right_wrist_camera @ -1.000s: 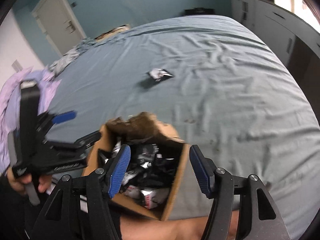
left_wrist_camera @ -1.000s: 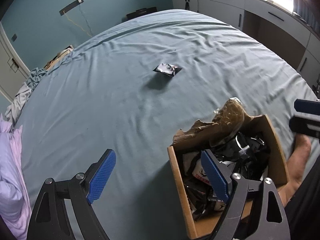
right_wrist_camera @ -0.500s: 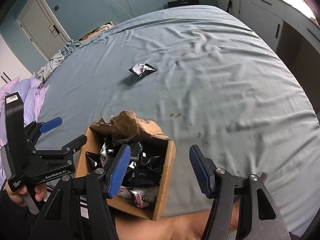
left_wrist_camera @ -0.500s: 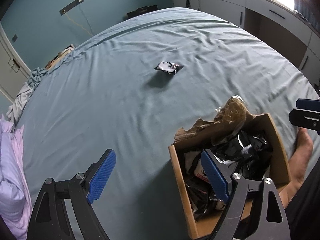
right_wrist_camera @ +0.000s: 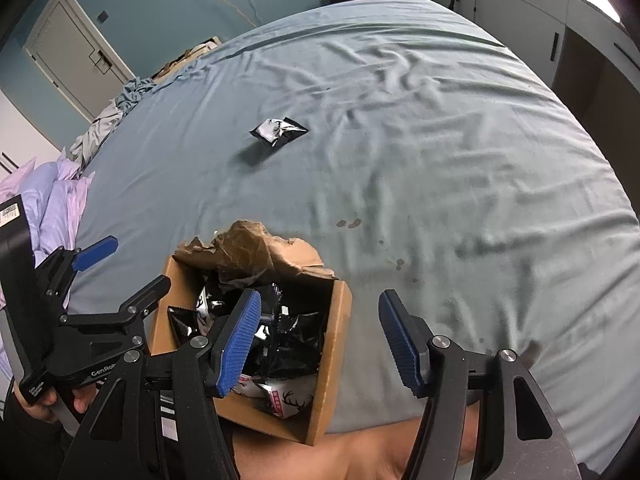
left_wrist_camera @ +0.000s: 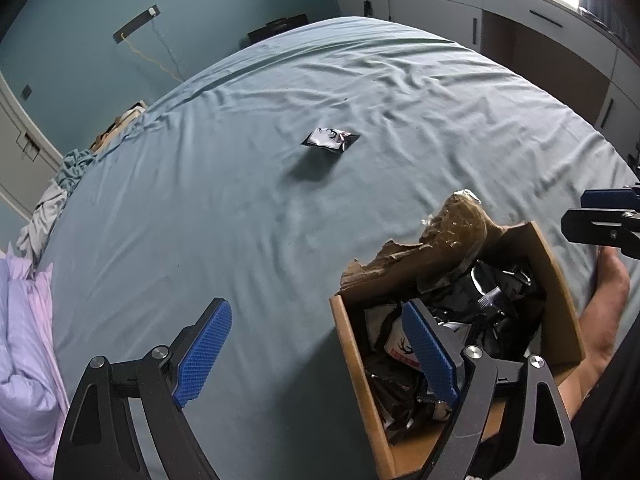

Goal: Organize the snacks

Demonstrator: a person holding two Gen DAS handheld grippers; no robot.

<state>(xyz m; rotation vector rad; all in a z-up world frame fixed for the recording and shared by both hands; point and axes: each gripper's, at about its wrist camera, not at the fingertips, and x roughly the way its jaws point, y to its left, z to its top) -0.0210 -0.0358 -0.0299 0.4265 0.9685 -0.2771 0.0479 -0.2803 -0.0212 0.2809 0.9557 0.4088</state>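
Snacks in black wrappers (right_wrist_camera: 280, 332) fill a torn cardboard box (right_wrist_camera: 334, 360) at the bed's near edge; one stray packet (left_wrist_camera: 330, 139) lies well apart at twelve o'clock on the teal sheet (left_wrist_camera: 200, 200). Left gripper (left_wrist_camera: 316, 356) gapes wide, empty (straddling the box's wall); right gripper (right_wrist_camera: 320, 344) stands half-open, holding nothing.

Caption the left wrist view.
Open left gripper beside a cardboard box of snack packets; one packet lies on the bed.
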